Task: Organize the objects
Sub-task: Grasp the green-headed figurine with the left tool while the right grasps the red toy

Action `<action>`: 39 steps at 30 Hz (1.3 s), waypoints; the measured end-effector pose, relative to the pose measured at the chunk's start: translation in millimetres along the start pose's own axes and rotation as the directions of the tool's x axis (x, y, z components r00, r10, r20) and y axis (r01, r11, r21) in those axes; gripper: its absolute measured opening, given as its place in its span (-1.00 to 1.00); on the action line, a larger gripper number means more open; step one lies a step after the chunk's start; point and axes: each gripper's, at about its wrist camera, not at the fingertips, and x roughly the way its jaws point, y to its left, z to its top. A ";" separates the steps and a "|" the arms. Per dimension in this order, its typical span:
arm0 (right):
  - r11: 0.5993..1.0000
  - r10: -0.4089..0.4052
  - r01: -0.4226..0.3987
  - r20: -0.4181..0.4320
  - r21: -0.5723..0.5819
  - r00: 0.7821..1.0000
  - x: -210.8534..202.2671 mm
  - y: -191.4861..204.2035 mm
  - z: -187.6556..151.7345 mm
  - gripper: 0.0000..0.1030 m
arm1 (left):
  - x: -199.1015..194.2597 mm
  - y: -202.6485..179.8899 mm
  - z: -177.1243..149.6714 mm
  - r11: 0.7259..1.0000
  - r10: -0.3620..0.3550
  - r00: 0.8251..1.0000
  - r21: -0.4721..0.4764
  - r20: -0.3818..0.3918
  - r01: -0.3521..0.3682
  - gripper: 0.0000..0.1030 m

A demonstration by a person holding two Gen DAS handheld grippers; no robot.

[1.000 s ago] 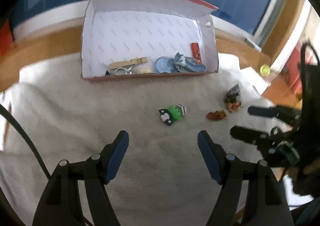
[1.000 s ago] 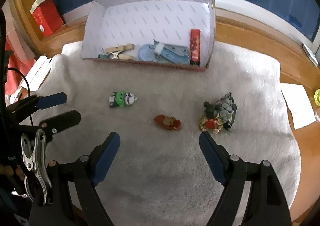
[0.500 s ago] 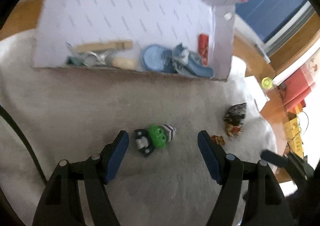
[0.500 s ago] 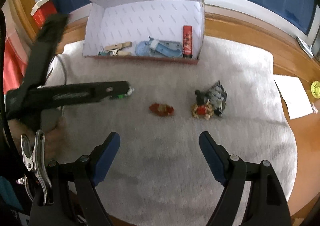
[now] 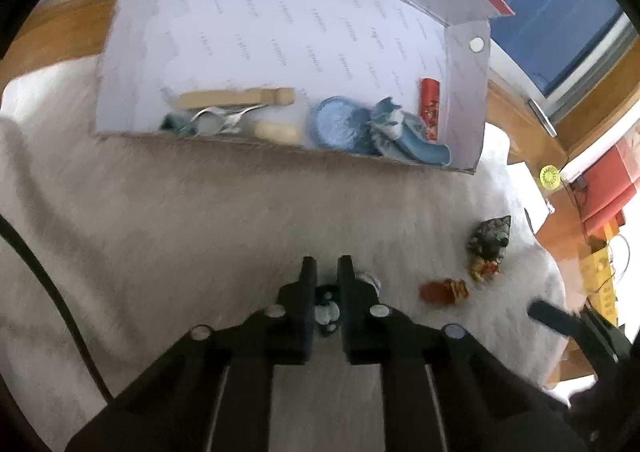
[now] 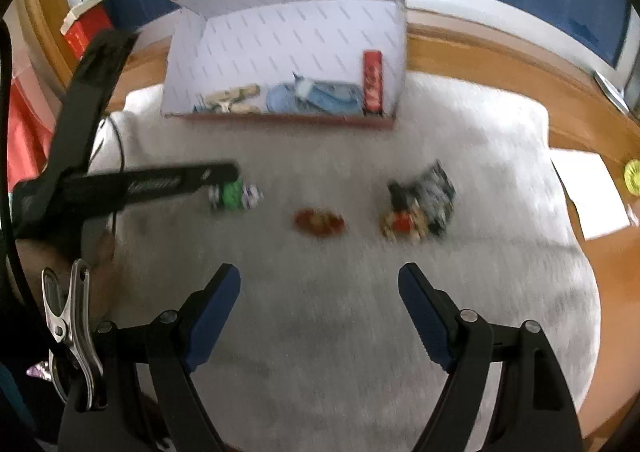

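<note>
A small green toy figure (image 5: 327,310) lies on the white fluffy cloth (image 5: 200,232). My left gripper (image 5: 326,264) has its jaws closing onto it, and the pads press its sides. In the right wrist view the same toy (image 6: 234,194) sticks out under the left gripper's tip (image 6: 224,176). My right gripper (image 6: 319,272) hangs open over bare cloth with nothing between its fingers. A red-orange toy (image 6: 319,221) and a dark netted figure (image 6: 420,204) lie beyond it. The open white box (image 5: 468,92) stands at the back.
The box holds a wooden clothespin (image 5: 236,97), a metal clip (image 5: 224,117), blue pieces (image 5: 340,128) and a red tube (image 5: 429,108). A sheet of paper (image 6: 592,192) and a yellow disc (image 6: 634,176) lie right of the cloth. A cable (image 5: 52,292) crosses the left side.
The left gripper moved forward and down over the green toy, then its jaws went from wide open to shut around it. The right gripper stayed open and hardly moved.
</note>
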 end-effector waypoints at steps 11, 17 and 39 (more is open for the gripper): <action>0.996 -0.033 0.029 -0.040 -0.083 0.999 73.1 14.5 21.2 0.04 | -27.0 17.5 -14.5 1.000 0.005 1.000 0.012 0.011 -0.006 -0.80; 0.995 -0.001 -0.001 -0.020 -0.098 1.000 54.9 13.6 13.6 -0.25 | -21.2 -2.3 -5.2 0.997 -0.025 1.000 0.075 0.016 0.023 -0.08; 0.999 0.014 -0.005 0.191 -0.045 0.981 -28.0 1.7 37.9 -0.25 | -58.6 -28.9 14.0 0.963 0.120 0.983 0.224 0.136 -0.149 -0.57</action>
